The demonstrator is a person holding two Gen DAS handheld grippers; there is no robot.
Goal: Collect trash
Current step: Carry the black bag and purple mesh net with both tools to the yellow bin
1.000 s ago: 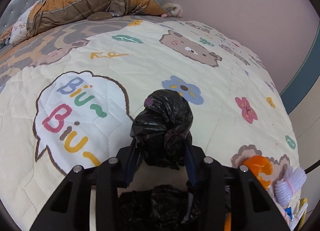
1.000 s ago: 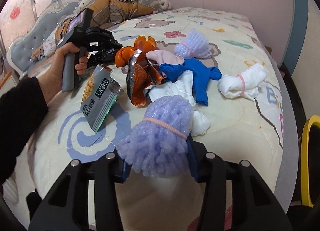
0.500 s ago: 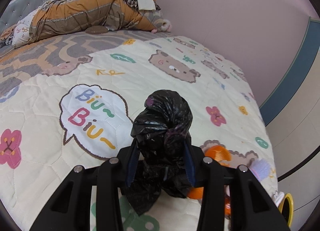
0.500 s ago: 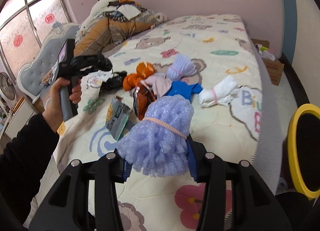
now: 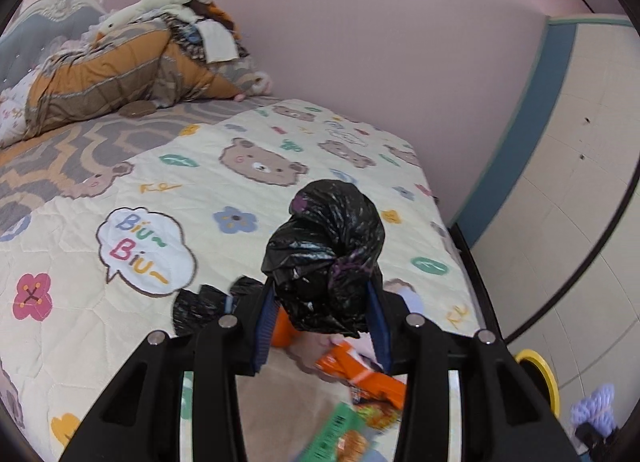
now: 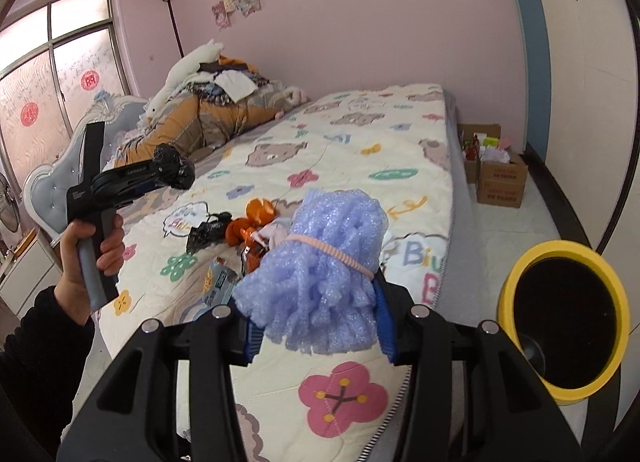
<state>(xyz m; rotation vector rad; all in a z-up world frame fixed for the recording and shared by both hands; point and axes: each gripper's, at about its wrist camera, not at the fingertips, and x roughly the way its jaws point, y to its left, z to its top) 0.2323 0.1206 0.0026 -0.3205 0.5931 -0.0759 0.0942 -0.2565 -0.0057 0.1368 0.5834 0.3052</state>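
Jaws, left: pressed on a black bag wad (image 5: 326,258), pads against both its sides; the left gripper (image 5: 322,314) is raised above the bed.
Jaws, right: clamped on a purple foam bundle (image 6: 320,274); the right gripper (image 6: 318,326) pinches its frayed lower end, below a pink rubber band (image 6: 332,250).
Black bag wad: crumpled, glossy, knotted at the top, bulging beyond the fingertips; clear of the quilt.
Purple foam bundle: netted foam, in the air over the bed's near corner.
Trash left on bed: a second black bag (image 6: 208,230), orange plastic (image 6: 256,218), an orange snack wrapper (image 5: 360,370), a green packet (image 5: 336,434) (blurred), a grey packet (image 6: 218,286), pale cloth scraps partly hidden behind the foam; all in one loose heap mid-bed.
Quilt (image 6: 360,150): cream, printed with bears, flowers and "Biu Biu" speech bubbles.
Bin (image 6: 560,318): yellow rim, black inside, on the floor beside the bed's foot, to the right of the foam bundle.
Hand (image 6: 88,262): grips the left gripper's handle; black sleeve at the wrist.
Bedding pile (image 5: 112,74): orange and brown duvet with a white plush goose on top, at the head of the bed.
Boxes (image 6: 500,178): cardboard, on the floor by the far wall.
Wall: pink, posters near the ceiling.
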